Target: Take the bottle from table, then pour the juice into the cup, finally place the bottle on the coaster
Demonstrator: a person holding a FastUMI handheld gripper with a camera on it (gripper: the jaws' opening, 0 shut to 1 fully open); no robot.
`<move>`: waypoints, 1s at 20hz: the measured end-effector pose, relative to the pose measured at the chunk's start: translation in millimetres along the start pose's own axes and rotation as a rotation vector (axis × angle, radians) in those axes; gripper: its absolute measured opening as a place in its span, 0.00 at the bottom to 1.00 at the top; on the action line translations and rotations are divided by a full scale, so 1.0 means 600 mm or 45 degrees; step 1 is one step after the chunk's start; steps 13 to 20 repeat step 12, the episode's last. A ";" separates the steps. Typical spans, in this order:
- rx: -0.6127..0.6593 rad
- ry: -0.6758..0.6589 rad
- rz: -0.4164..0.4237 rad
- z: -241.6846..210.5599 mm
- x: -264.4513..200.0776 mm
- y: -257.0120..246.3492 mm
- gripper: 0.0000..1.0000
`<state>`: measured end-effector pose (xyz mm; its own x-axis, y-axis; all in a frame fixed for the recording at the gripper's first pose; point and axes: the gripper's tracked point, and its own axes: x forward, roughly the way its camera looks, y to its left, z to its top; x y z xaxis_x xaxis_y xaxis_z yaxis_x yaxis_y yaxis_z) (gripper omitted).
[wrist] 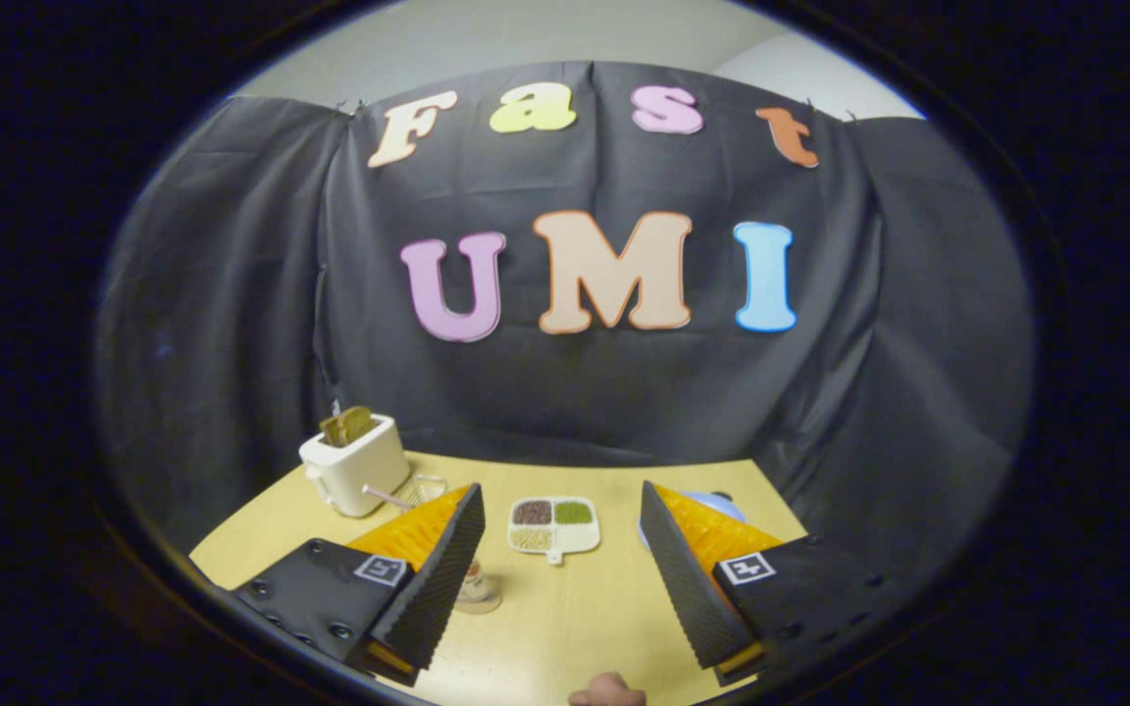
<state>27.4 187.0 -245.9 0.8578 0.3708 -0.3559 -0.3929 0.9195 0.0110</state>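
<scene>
The gripper [562, 549] stands wide apart over the table [565, 628]; its left finger half hides the bottle [480, 586].

This is a staged test booth, not a real kitchen. Black cloth [231, 294] hangs as a wall behind a small yellow table [565, 608]. At 11 o'clock from the open gripper [557, 579] stands a white toaster [354, 466]; at 12 o'clock lies a divided tray [553, 527] of grains.

Dim booth, soft overhead light on the table [565, 608], strong fisheye bending at edges, mild blur throughout
</scene>
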 end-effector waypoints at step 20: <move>-0.050 -0.232 -0.068 0.157 -0.037 -0.082 0.99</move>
